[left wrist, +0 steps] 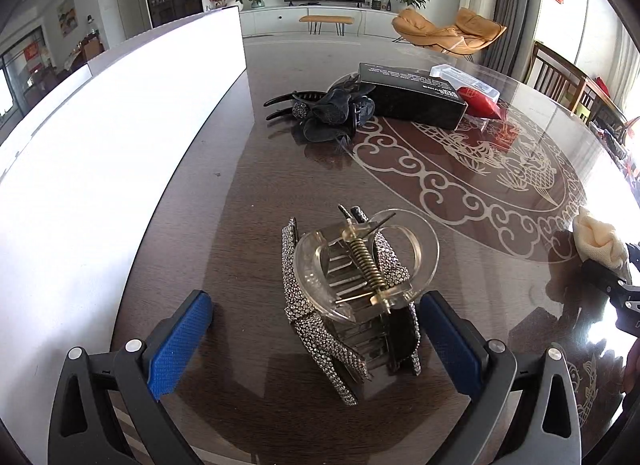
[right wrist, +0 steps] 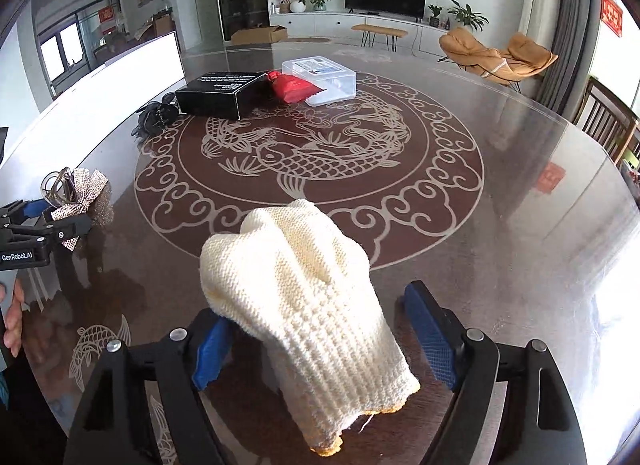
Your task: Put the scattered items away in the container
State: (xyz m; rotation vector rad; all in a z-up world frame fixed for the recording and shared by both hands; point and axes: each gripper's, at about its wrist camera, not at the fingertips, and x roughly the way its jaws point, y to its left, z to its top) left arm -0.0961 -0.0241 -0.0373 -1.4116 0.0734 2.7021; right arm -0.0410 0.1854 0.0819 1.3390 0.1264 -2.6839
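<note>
A rhinestone hair claw [left wrist: 352, 297] with a clear body and brass spring lies on the dark table between the open blue-padded fingers of my left gripper [left wrist: 316, 341]; the right pad is next to it and the left pad stands apart. It also shows in the right wrist view [right wrist: 76, 193]. A cream knitted glove [right wrist: 304, 297] lies between the open fingers of my right gripper [right wrist: 324, 345], with gaps at both pads. The glove also shows at the right edge of the left wrist view [left wrist: 596, 241]. The white container [left wrist: 120, 137] stands at the left.
A black fabric hair claw [left wrist: 324, 113], a black box [left wrist: 412, 97], a red pouch [left wrist: 480, 103] and a clear plastic box [right wrist: 320, 79] lie at the far side of the round table [right wrist: 520, 185]. Wooden chairs [right wrist: 608, 121] stand at the right.
</note>
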